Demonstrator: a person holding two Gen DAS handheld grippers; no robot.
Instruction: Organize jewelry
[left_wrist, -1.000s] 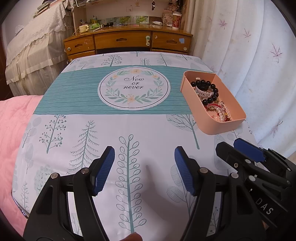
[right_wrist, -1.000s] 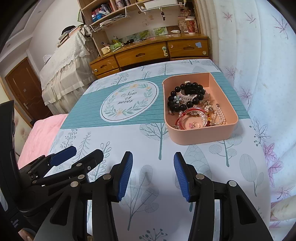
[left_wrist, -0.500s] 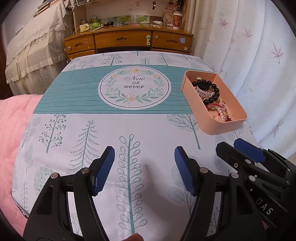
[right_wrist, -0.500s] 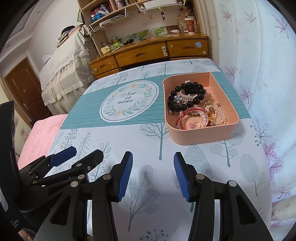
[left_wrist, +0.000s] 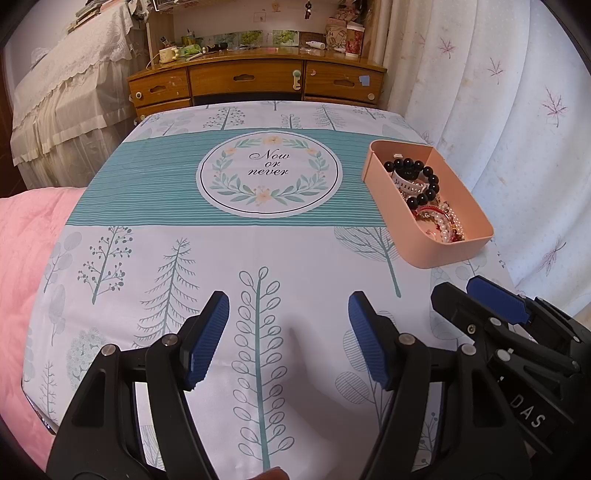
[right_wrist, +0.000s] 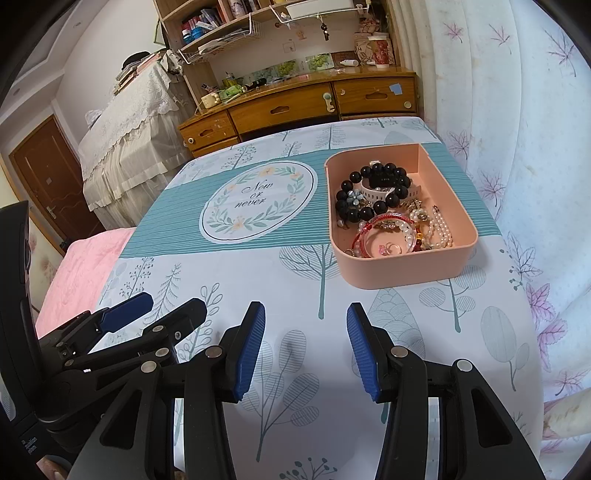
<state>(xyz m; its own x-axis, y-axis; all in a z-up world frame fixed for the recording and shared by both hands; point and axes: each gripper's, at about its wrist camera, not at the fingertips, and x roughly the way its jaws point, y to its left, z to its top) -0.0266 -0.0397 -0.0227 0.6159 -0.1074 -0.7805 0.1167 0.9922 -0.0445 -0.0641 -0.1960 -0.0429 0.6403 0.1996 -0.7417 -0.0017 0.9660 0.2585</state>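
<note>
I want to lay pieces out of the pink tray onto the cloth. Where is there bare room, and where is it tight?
Free: the cloth between the pink tray and the round "Now or never" emblem, and the wide tree-print stretch ahead of both open grippers, left gripper and right gripper. Tight: inside the tray, piled with the black bead bracelet and pearls.
</note>
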